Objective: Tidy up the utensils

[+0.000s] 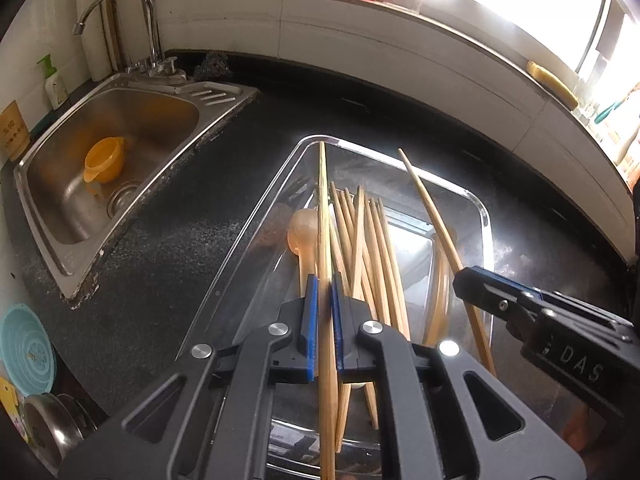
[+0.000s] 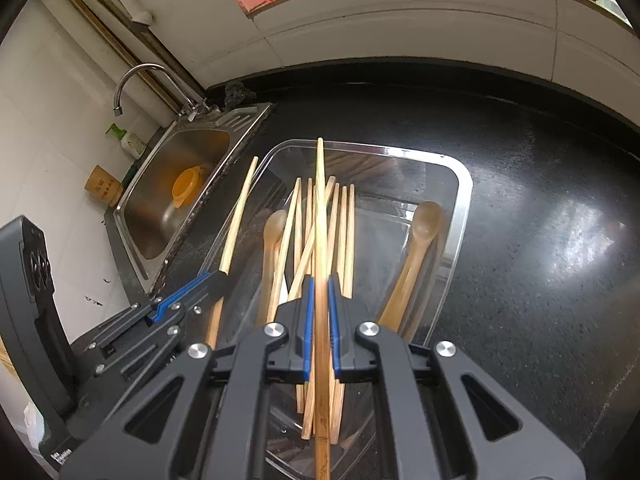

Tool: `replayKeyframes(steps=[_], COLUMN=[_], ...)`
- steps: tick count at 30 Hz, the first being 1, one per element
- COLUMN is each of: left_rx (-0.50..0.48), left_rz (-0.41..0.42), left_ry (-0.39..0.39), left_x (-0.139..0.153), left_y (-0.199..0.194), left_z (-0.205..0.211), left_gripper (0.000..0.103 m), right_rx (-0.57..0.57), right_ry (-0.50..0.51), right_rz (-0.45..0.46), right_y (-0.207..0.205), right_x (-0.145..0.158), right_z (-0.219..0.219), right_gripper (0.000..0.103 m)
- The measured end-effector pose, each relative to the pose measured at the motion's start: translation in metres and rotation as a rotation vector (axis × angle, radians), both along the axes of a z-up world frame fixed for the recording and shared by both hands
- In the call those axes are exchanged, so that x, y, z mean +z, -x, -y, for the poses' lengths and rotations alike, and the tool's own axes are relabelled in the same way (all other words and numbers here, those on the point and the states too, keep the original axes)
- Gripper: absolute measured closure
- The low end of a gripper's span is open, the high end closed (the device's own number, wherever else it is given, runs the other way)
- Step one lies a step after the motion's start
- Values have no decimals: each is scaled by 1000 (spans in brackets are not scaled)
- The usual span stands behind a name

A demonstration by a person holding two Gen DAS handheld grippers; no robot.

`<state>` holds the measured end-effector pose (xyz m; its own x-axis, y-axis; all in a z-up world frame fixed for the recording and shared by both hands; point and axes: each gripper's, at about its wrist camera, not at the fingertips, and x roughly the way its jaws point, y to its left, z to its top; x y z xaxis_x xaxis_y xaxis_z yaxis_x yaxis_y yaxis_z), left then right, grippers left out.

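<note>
Above a clear tray on the black table, the left gripper and right gripper each clamp one chopstick lengthwise between narrow jaws; loose chopsticks lie in the tray below.

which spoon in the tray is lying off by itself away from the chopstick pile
The spoon at the tray's right side; the other spoon lies against the chopstick pile.

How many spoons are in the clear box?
2 visible. One spoon lies left of the chopstick pile, the other spoon along the right wall; more could hide underneath.
</note>
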<state>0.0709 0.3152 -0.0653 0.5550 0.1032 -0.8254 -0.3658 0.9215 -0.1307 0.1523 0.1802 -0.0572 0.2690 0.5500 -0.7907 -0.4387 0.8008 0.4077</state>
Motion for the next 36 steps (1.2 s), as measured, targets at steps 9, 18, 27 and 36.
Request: replayKeyframes(steps=[9, 18, 27, 36], left_rx=[39, 35, 34, 3], left_rz=[39, 58, 77, 116], left_ry=[-39, -44, -48, -74], left_x=[3, 13, 21, 38], left_y=[8, 12, 19, 32], left_z=[-7, -6, 0, 23], left_gripper=[11, 6, 6, 6], right_rx=[-52, -43, -50, -106], right_ry=[-73, -84, -77, -35], right_rz=[25, 25, 47, 132], right_y=[-10, -7, -2, 18], right_x=[16, 22, 32, 50], right_z=[17, 19, 26, 72], right_gripper=[15, 15, 15, 15])
